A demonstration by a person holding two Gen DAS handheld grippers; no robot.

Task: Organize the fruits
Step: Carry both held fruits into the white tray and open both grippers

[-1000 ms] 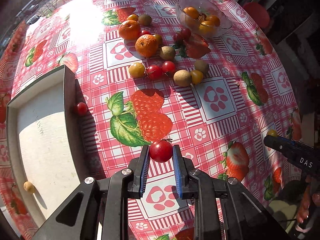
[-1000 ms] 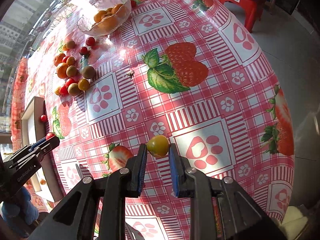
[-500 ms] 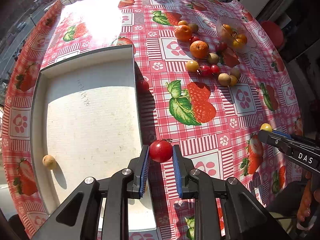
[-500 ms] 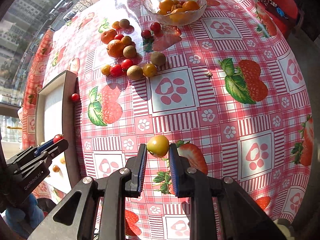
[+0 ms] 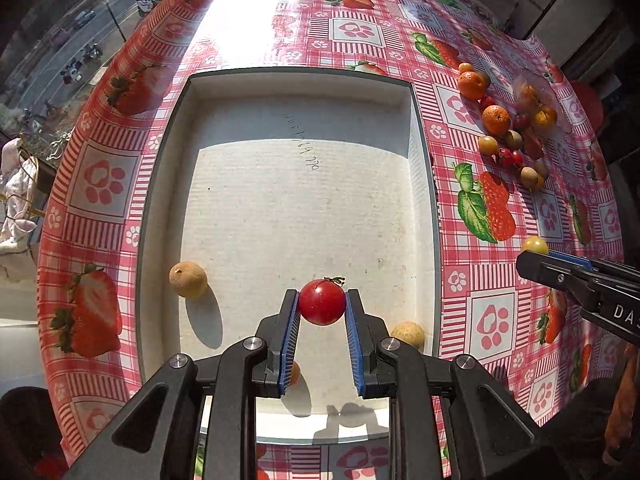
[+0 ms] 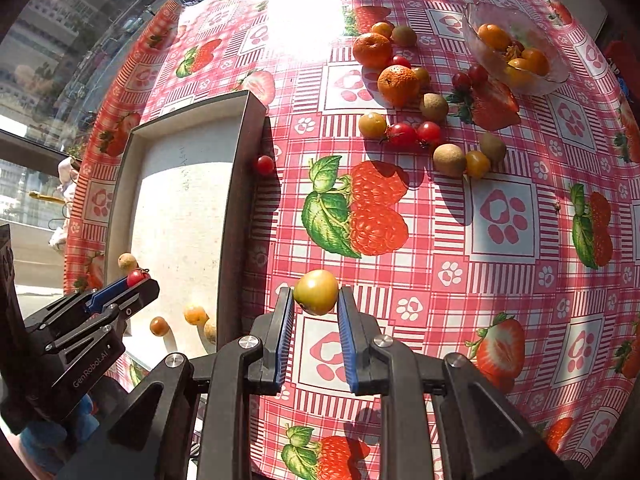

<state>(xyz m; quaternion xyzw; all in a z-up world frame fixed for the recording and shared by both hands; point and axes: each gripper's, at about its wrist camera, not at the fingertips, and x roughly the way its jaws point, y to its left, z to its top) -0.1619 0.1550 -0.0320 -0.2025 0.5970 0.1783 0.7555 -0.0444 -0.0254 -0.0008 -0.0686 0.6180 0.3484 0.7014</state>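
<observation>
My left gripper [image 5: 322,306] is shut on a red cherry tomato [image 5: 322,302] and holds it above the near part of the white tray [image 5: 296,84]. It also shows in the right wrist view [image 6: 136,280]. My right gripper [image 6: 315,298] is shut on a yellow-green tomato [image 6: 316,292], above the tablecloth just right of the tray [image 6: 236,208]. In the left wrist view it [image 5: 536,254] shows at the right. A tan longan [image 5: 188,279] and another [image 5: 408,334] lie in the tray.
A cluster of oranges [image 6: 398,84], cherry tomatoes [image 6: 402,135] and longans [image 6: 449,160] lies on the checked tablecloth at the back right. A glass bowl [image 6: 484,48] holds kumquats. One red tomato [image 6: 265,165] rests against the tray's outer wall.
My left gripper has swung left with the red tomato, from over the tablecloth to over the tray. My right gripper has moved left toward the tray with the yellow-green tomato.
</observation>
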